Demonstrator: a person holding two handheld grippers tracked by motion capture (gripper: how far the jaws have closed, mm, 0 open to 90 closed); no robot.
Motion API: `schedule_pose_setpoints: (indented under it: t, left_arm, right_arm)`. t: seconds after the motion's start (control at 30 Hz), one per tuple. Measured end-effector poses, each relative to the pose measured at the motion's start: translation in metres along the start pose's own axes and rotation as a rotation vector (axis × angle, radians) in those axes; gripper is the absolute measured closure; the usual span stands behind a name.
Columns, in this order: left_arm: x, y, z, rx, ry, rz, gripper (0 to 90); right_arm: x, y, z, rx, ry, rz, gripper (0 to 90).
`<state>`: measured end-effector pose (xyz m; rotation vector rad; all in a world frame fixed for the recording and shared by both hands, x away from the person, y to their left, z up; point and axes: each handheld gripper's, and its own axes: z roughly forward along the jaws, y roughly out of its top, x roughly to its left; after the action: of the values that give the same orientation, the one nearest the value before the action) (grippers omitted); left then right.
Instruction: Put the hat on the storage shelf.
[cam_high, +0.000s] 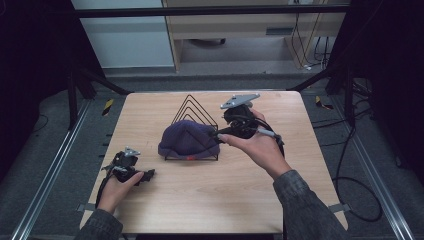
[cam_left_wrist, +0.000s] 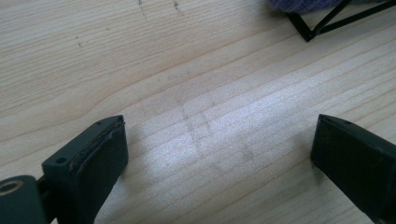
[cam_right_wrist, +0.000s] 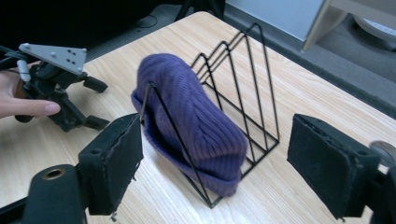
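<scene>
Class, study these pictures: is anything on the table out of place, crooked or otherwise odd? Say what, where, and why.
One oddity: a purple knitted hat is wedged into the front slots of the black wire rack at the table's middle. It bulges and sags out through the wires. Nothing looks spilled or broken.

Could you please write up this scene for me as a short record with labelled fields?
surface: wooden table
rack: black wire rack with triangular dividers, near the table's middle
hat: purple knit beanie, slotted in the rack behind its front divider
left hand-held gripper: open, nothing between its jaws, resting low on the table to the left of the rack
right hand-held gripper: open, jaws apart from the beanie, pointed at it from the right of the rack
</scene>
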<state>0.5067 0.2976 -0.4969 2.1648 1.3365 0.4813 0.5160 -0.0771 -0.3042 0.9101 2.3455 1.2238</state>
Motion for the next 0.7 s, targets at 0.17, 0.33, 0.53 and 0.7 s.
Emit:
schedule_pose_setpoints:
  t: [0.17,0.33,0.53,0.7]
  left_arm:
    - [0.0,-0.001,0.0,-0.005,-0.002,0.001,1.9]
    - [0.0,-0.001,0.0,-0.007,-0.001,0.003,1.6]
    - [-0.001,-0.002,0.001,-0.01,0.001,0.004,0.6]
    - [-0.001,-0.001,0.001,-0.01,0.001,0.004,0.2]
  right_arm:
    - [-0.009,-0.006,-0.011,-0.011,-0.028,0.021,15.2]
    - [-0.014,-0.01,-0.019,-0.017,-0.048,0.04,12.9]
    - [-0.023,-0.022,-0.03,-0.02,-0.072,0.059,10.5]
    - [-0.032,-0.036,-0.036,-0.008,-0.087,0.087,9.8]
